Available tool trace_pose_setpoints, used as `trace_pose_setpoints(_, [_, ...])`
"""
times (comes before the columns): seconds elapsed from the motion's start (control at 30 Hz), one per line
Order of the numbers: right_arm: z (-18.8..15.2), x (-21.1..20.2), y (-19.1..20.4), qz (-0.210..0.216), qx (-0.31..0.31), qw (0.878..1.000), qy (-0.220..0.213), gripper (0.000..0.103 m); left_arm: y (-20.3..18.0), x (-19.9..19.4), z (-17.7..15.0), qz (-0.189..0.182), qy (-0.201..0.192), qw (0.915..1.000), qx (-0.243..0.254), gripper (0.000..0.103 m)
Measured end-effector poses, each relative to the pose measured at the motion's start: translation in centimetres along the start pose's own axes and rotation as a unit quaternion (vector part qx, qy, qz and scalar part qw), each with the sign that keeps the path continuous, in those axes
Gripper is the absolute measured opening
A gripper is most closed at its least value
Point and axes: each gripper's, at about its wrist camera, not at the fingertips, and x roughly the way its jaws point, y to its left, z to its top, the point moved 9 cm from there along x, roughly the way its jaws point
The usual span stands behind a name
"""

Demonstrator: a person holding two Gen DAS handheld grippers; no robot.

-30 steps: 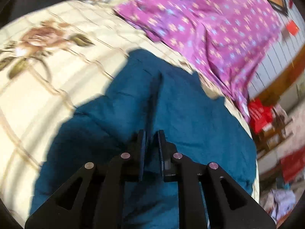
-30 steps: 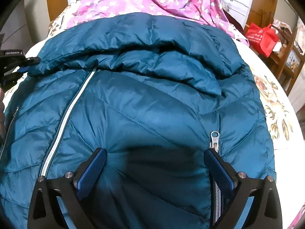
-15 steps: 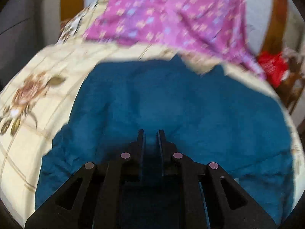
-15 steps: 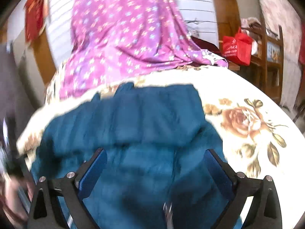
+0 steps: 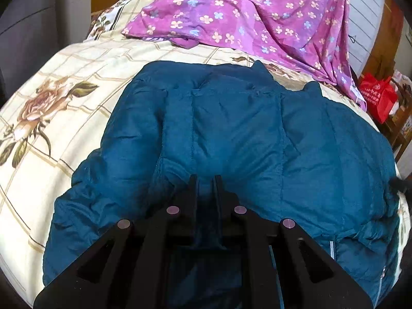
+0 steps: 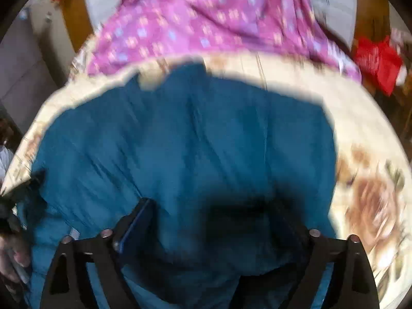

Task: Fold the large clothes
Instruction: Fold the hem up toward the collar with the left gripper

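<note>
A teal quilted puffer jacket (image 5: 231, 134) lies spread on a cream bed cover with rose prints (image 5: 51, 108). My left gripper (image 5: 205, 180) is shut on a fold of the jacket at its near edge. In the blurred right wrist view the same jacket (image 6: 180, 141) fills the middle. My right gripper (image 6: 211, 213) is open over it, with jacket fabric bunched between its wide-apart fingers; the left finger's blue pad (image 6: 134, 221) shows, the right fingertip is lost in dark blur.
A purple flowered cloth (image 5: 257, 15) lies on the far part of the bed. A red bag (image 5: 377, 97) and wooden furniture stand off the bed's right side. The person's hand (image 6: 13, 257) shows at the left edge of the right wrist view.
Both grippers swung to face along the bed. The left stayed shut on the jacket. The right moved back from the zipper front and now sits low over bunched fabric.
</note>
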Motion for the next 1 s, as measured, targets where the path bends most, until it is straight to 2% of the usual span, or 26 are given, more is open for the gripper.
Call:
trace_pose_setpoints(0.07, [3.5,-1.6,0.7,-0.002,0.01,0.998,-0.054,0.089,0.1,0.0,-0.1,-0.002,0.002,1.0,-0.002,0.01])
trace_pose_setpoints(0.17, [6.8,-1.2,1.9,-0.005,0.028,0.996,-0.089,0.092,0.0,0.1,-0.2,0.002,0.002,1.0,0.005,0.01])
trace_pose_setpoints(0.23, [7.5,1.7,3.3,-0.011,0.036,0.997,-0.071,0.095,-0.1,0.1,-0.2,0.008,0.005,0.9999,0.012,0.011])
trace_pose_setpoints(0.3, [5.8,5.0,3.8,-0.026,0.041,0.999,-0.019,0.1,-0.2,0.1,-0.2,0.008,0.005,0.9999,0.013,0.011])
trace_pose_setpoints(0.33, [4.4,7.1,3.8,-0.032,0.044,0.998,0.022,0.101,-0.4,0.1,-0.3,0.003,0.007,0.9999,0.014,0.011])
trace_pose_setpoints(0.37, [3.6,8.3,3.8,-0.033,0.044,0.998,0.026,0.103,-0.4,0.2,-0.3,0.004,0.008,0.9999,0.014,0.011])
trace_pose_setpoints(0.4, [3.7,8.3,3.8,-0.035,0.044,0.998,0.014,0.103,-0.4,0.2,-0.3,0.004,0.008,0.9999,0.014,0.011])
trace_pose_setpoints(0.47, [3.8,8.2,3.7,-0.037,0.045,0.998,0.021,0.102,-0.3,0.3,-0.4,0.0,0.009,0.9999,0.01,0.011])
trace_pose_setpoints(0.53, [4.2,7.3,3.7,-0.054,0.04,0.997,0.031,0.101,-0.1,0.3,-0.4,-0.008,0.011,0.9999,0.0,0.011])
trace_pose_setpoints(0.6, [4.7,5.3,3.7,-0.076,0.044,0.996,0.011,0.1,0.0,0.3,-0.4,-0.013,0.013,0.9998,-0.009,0.011])
trace_pose_setpoints(0.67, [6.3,2.5,5.7,-0.046,0.053,0.996,-0.048,0.101,0.0,0.2,-0.5,-0.014,0.012,0.9997,-0.014,0.011])
trace_pose_setpoints(0.73, [6.9,1.8,8.1,-0.002,0.06,0.996,-0.063,0.101,0.0,0.1,-0.5,-0.017,0.011,0.9995,-0.022,0.01])
trace_pose_setpoints(0.8, [6.5,2.8,11.3,0.029,0.053,0.997,-0.049,0.103,0.1,0.0,-0.4,-0.021,0.01,0.9994,-0.026,0.01])
trace_pose_setpoints(0.83, [5.3,4.9,12.8,0.032,0.034,0.999,-0.012,0.103,0.1,-0.1,-0.4,-0.023,0.01,0.9993,-0.028,0.011])
trace_pose_setpoints(0.87, [3.8,7.2,13.5,0.01,0.015,0.999,0.036,0.103,0.1,-0.1,-0.4,-0.027,0.009,0.9991,-0.032,0.01])
trace_pose_setpoints(0.9, [2.9,8.5,13.6,-0.017,0.001,0.998,0.055,0.103,0.2,-0.2,-0.4,-0.029,0.01,0.9988,-0.036,0.01])
trace_pose_setpoints(0.93, [2.8,8.2,13.7,-0.025,-0.004,0.999,0.037,0.103,0.3,-0.2,-0.4,-0.032,0.014,0.9985,-0.041,0.01])
trace_pose_setpoints(1.0, [3.0,7.3,13.7,-0.015,0.003,1.0,0.026,0.103,0.4,-0.2,-0.3,-0.038,0.018,0.998,-0.047,0.01])
